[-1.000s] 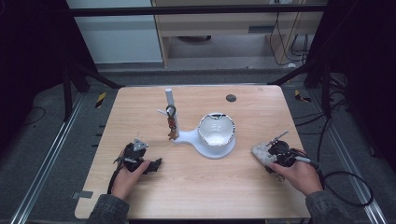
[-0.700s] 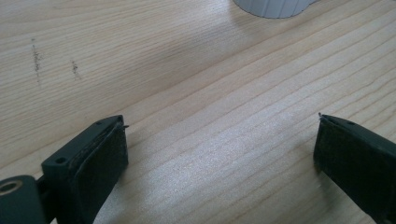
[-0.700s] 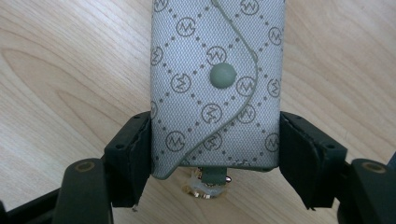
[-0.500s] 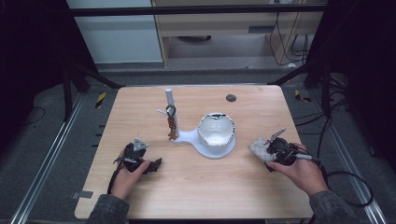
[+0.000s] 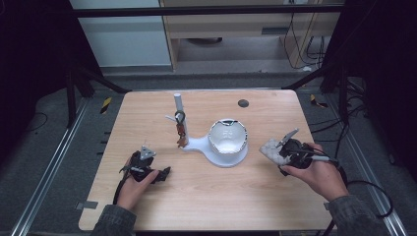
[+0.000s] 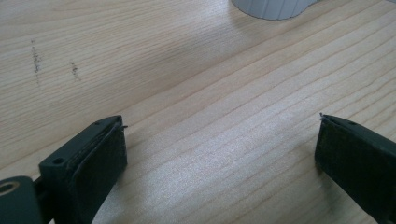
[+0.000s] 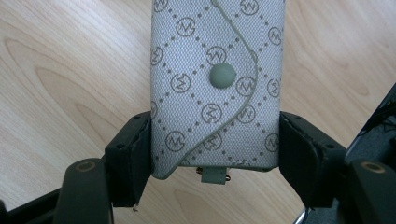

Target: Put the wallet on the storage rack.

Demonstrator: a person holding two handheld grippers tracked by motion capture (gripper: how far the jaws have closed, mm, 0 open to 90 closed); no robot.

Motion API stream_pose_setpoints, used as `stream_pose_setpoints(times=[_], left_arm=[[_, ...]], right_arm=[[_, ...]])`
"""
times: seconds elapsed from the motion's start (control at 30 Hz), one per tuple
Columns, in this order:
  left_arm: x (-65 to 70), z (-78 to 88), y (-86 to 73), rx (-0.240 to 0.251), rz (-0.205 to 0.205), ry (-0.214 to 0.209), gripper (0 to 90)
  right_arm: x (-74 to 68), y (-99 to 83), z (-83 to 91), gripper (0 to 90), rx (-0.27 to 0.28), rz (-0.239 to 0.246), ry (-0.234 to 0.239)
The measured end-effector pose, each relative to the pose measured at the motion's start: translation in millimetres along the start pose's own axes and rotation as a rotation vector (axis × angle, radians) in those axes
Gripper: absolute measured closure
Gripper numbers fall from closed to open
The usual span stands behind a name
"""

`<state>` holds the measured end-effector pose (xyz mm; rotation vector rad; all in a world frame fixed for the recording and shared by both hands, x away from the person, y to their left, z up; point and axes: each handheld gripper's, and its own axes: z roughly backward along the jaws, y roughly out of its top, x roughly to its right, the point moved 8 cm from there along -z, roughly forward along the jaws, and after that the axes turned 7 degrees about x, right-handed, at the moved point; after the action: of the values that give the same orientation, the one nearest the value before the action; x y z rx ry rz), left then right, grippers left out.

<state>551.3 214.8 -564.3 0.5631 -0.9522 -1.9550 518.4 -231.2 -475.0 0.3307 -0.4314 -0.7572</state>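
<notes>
Lifted off the table, grey pouch [image 7: 215, 84] sits clamped between right tongs [image 7: 215, 154].

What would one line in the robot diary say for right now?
right gripper: shut on pouch, above table | left gripper: open, nothing held, on table | stand: apart

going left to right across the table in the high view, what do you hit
left gripper → white post with the hanging key ring → white bowl-shaped stand → grey patterned pouch → right gripper
</notes>
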Motion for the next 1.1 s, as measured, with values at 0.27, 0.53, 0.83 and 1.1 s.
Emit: stream_pose_setpoints(times=[0.27,0.53,0.83,1.1], left_arm=[[0.1,-0.1,0.0,-0.001,-0.001,0.0,1.4],[0.2,-0.3,0.0,-0.001,0.003,0.003,1.0],[0.0,-0.3,0.0,-0.001,0.002,0.003,0.9],[0.0,-0.2,0.0,-0.002,0.001,0.003,0.8]], right_arm=[[0.0,16.5,9.6,31.1,0.012,0.061,-0.018],[1.1,28.2,14.8,31.1,0.008,0.101,-0.034],[1.3,37.7,21.9,31.1,0.01,0.141,-0.044],[-1.4,43.9,25.0,31.2,0.011,0.161,-0.047]])
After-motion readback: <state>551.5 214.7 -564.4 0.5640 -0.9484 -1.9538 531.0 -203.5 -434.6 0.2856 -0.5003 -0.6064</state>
